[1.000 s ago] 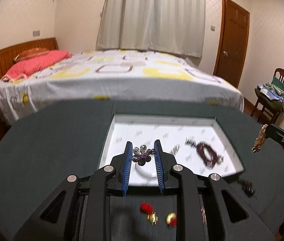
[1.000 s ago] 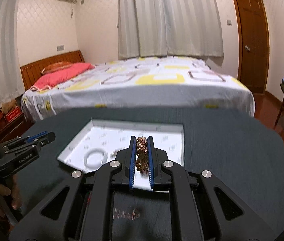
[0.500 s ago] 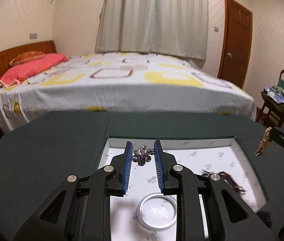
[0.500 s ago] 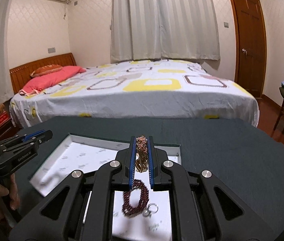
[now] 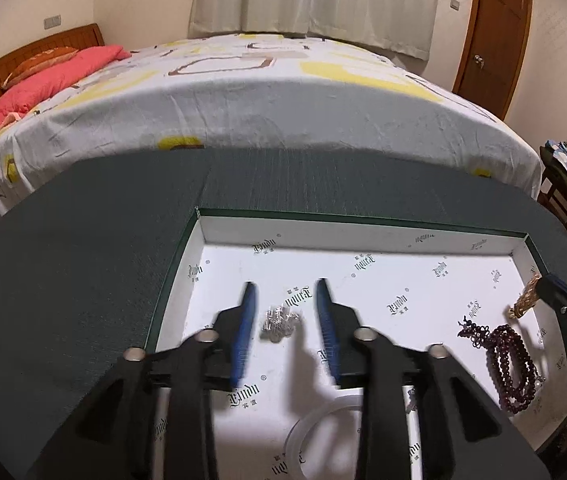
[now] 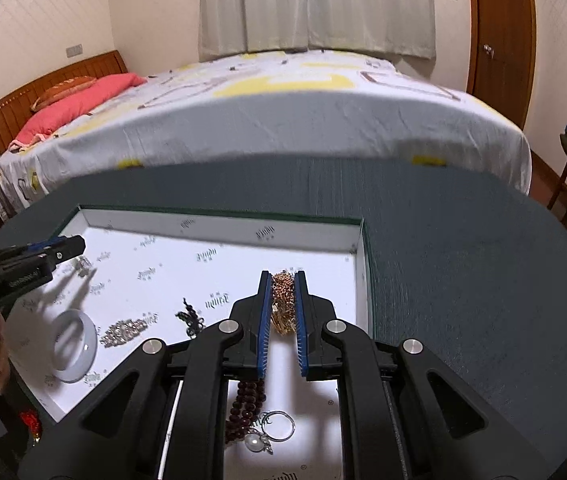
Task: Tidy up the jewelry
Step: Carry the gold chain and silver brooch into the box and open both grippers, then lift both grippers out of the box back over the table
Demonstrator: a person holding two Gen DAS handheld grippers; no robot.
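White tray (image 5: pixel 363 240) holds brooch (image 5: pixel 279 320), bangle (image 6: pixel 73 346), beads (image 5: pixel 513 364) — left fingers (image 5: pixel 245 320) just spread; right fingers (image 6: pixel 265 316) pinching gold chain (image 6: pixel 283 300).

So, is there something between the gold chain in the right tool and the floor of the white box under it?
Nothing visible. The gold chain hangs in the right tool above bare floor of the box. The beads and ring lie nearer the camera.

Tray (image 5: pixel 363 236): on table (image 5: pixel 83 280), before bed (image 5: pixel 283 100).
Brooch (image 5: pixel 279 320), bangle (image 6: pixel 73 346), beads (image 5: pixel 511 364): in tray.
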